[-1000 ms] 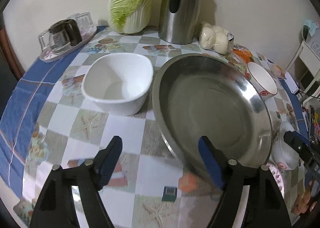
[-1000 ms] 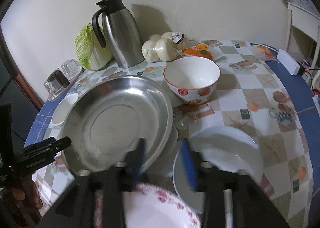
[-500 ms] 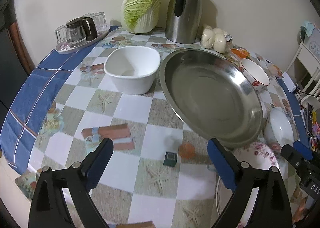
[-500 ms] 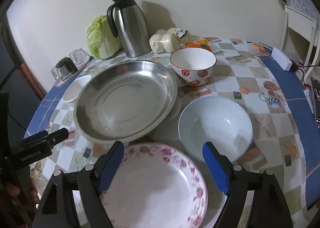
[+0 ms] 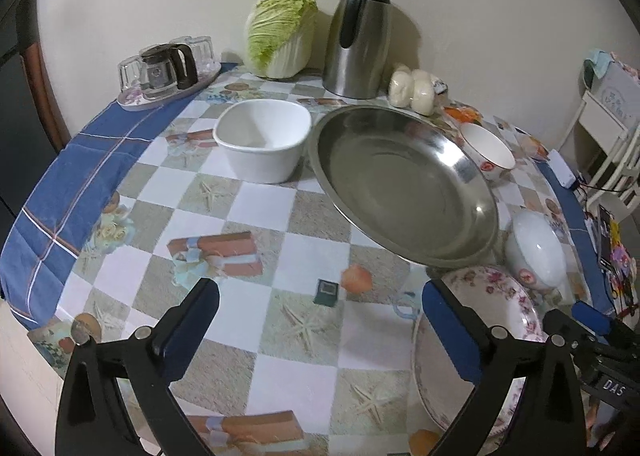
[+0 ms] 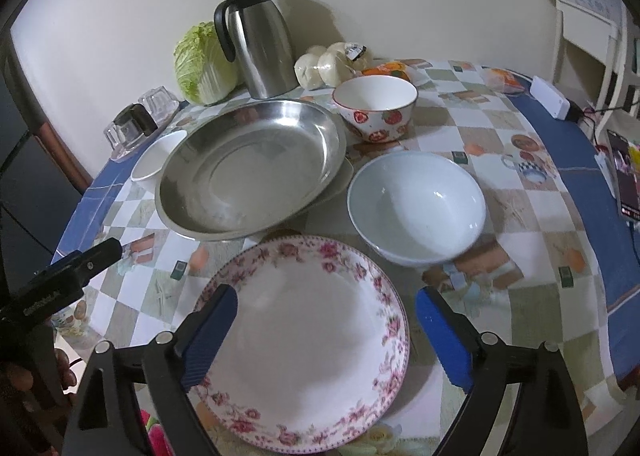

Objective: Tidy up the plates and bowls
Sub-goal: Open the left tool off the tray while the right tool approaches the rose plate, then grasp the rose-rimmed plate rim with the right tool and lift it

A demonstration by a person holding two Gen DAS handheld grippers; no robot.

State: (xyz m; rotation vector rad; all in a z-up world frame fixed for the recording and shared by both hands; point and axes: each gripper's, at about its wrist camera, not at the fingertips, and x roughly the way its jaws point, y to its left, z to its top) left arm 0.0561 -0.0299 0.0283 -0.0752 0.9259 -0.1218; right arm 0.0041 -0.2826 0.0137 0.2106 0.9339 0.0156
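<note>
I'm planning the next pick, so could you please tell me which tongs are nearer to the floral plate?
Right. The right tongs hang open directly over the floral plate; the left tongs are open beside it, over bare tablecloth.

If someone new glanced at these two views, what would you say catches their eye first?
Probably the big steel basin in the middle of the checked tablecloth, resting partly on a pale plate. Next, the pink-flowered plate at the near edge, right under the open right gripper, with a plain white bowl beside it. At the back against the wall stand a steel jug and a cabbage.
</note>
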